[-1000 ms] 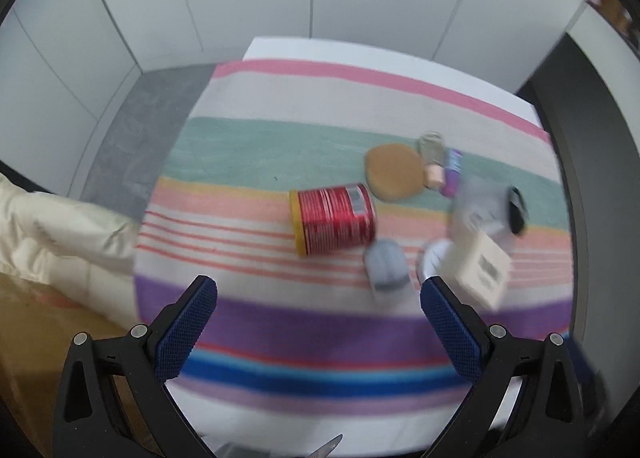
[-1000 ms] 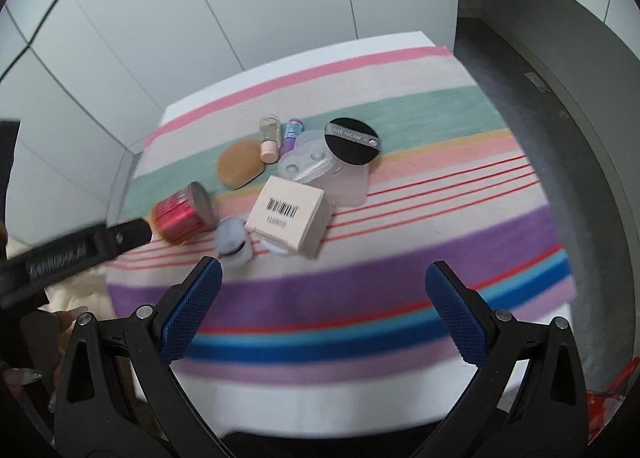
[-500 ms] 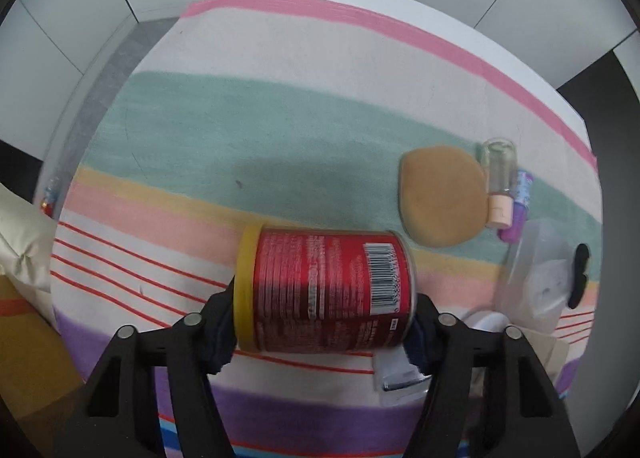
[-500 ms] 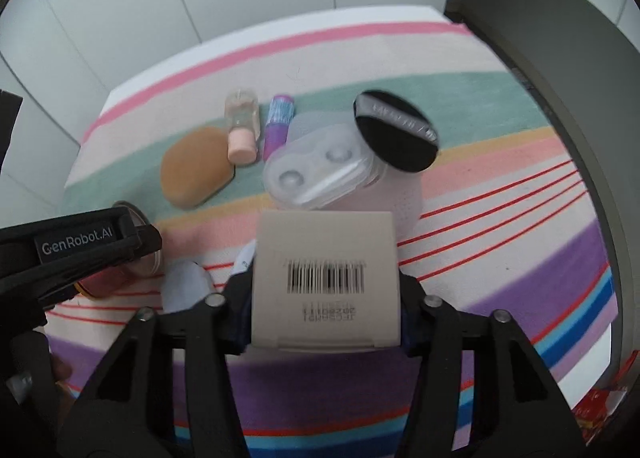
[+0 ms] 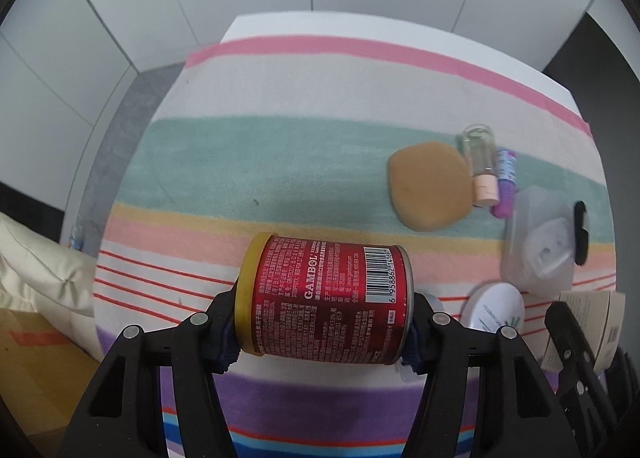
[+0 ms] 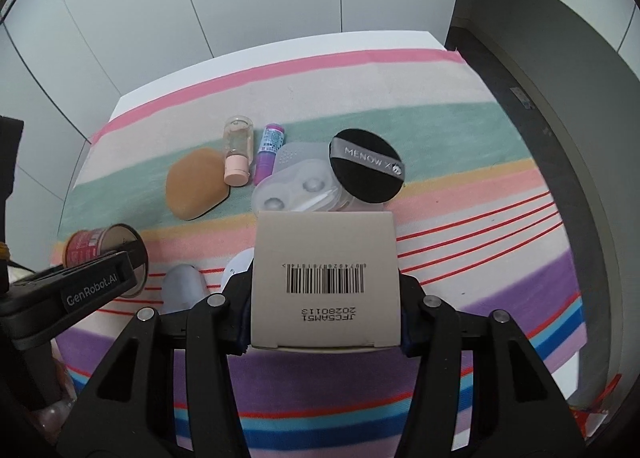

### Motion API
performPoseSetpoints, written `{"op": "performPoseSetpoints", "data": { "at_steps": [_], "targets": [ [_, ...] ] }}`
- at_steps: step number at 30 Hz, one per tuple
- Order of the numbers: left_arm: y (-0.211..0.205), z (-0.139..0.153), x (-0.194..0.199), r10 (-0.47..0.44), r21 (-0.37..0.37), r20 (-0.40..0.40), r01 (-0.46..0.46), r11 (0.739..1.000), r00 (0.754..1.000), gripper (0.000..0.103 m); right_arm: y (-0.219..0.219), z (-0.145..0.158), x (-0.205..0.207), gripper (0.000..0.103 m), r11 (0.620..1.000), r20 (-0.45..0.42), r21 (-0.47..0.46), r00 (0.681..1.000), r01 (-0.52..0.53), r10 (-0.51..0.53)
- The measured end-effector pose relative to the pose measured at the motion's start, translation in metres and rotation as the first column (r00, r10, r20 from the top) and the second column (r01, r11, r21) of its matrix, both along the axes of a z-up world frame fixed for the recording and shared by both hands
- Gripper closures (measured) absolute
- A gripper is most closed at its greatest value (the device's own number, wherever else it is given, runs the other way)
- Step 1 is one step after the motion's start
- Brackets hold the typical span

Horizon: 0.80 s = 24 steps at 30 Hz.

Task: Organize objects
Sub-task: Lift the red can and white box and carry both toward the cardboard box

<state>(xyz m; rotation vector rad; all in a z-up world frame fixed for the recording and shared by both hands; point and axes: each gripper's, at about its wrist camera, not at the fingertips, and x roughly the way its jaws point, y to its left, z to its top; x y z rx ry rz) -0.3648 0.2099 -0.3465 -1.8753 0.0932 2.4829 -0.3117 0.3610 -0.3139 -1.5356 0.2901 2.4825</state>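
Observation:
A red can (image 5: 324, 298) with a yellow lid lies sideways between the pads of my left gripper (image 5: 322, 334), which is shut on its two ends just above the striped cloth (image 5: 280, 162). In the right wrist view my right gripper (image 6: 322, 318) is shut on a beige cardboard box (image 6: 325, 278) with a barcode on top. The left gripper's finger (image 6: 92, 286) and the can (image 6: 86, 244) show at that view's left edge. The box (image 5: 600, 322) appears at the left view's right edge.
On the cloth lie a tan sponge (image 6: 196, 184), a glass vial with a pink cap (image 6: 238, 150), a purple tube (image 6: 269, 154), a clear plastic case (image 6: 300, 190), a black puff (image 6: 366, 166) and a white round lid (image 5: 496, 306). A cream cushion (image 5: 36, 266) and a carton (image 5: 32, 358) sit left.
Both grippers came down from above the cloth with wide jaws. The left closed on the red can, the right on the beige box; both now hold still-gripped objects.

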Motion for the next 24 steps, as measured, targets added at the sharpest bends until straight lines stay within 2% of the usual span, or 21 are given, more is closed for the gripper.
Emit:
{"op": "performPoseSetpoints", "data": {
  "at_steps": [5,11,16,21,24],
  "targets": [
    [0.005,0.033,0.005,-0.024,-0.022,-0.033,0.023,0.999,0.999,0.041,0.004,0.025,0.003,0.049,0.998,-0.024,-0.003,0.997,-0.068,0.068],
    [0.000,0.072,0.013,-0.040,-0.026,-0.074,0.038,0.999,0.996,0.041,0.008,0.072,0.006,0.049,0.990,-0.051,0.041,0.990,-0.133,0.135],
    [-0.007,0.121,0.028,-0.049,-0.008,-0.116,0.048,0.999,0.992,0.041,0.010,0.120,0.010,0.049,0.981,-0.074,0.086,0.980,-0.176,0.182],
    [-0.012,0.175,0.037,-0.058,0.028,-0.139,0.062,0.998,0.989,0.041,0.015,0.169,0.010,0.049,0.974,-0.088,0.045,0.970,-0.223,0.226],
    [-0.020,0.216,0.044,-0.062,0.018,-0.184,0.067,0.998,0.981,0.041,0.020,0.203,0.011,0.049,0.971,-0.116,0.045,0.965,-0.233,0.237]
  ]
}}
